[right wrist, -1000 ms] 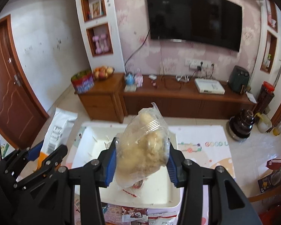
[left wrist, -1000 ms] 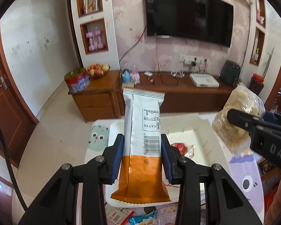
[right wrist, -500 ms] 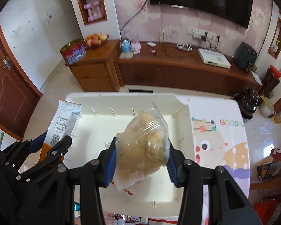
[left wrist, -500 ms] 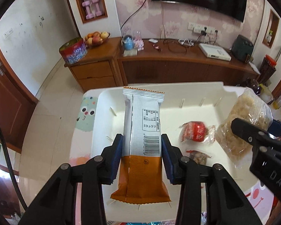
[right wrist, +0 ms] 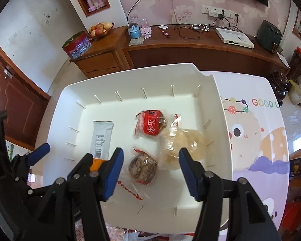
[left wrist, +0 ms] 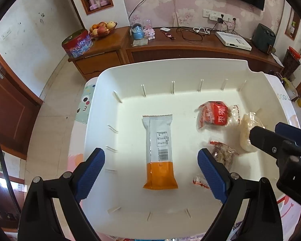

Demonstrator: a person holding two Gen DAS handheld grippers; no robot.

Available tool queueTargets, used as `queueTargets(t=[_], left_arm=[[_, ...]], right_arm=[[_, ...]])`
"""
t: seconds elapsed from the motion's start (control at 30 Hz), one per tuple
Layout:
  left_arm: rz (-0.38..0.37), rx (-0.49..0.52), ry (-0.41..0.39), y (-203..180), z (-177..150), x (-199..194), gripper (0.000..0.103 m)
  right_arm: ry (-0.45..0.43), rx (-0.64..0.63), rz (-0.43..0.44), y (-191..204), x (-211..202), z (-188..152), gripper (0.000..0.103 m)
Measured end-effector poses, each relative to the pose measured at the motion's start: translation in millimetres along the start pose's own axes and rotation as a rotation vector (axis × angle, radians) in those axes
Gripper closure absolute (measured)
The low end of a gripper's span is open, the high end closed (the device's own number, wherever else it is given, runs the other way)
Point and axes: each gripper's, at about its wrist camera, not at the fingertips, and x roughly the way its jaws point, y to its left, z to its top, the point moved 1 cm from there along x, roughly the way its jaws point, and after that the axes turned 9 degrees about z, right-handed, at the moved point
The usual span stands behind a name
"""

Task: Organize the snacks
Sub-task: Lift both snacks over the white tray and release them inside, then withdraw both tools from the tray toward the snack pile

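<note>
- A living room: a wooden sideboard along the wall, and a cartoon-printed table carrying a white plastic tray with ribbed walls.
- A flat white-and-orange foil bar lies mid-tray, free of the left gripper, whose jaws are opening wide either side of it.
- A clear, lumpy bag of pale snacks, blurred, sits near the tray's right wall; the right gripper is opening, its pads off the bag.
- A red wrapped snack and a brown round one lie between bar and bag.
- The tray's far half is bare.
</note>
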Motion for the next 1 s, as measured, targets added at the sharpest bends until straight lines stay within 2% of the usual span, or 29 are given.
queueTargets(t=[0.73,1.0], left_arm=[[-0.036,-0.025,-0.027,20,-24,-52,0.01],[-0.07,-0.033,-0.095,35,-40,-94,0.01]], right_arm=[[-0.008,-0.02,0.022,11,-34,-29,0.042],[-0.068,-0.031,0.081,18,-72,-49,0.042]])
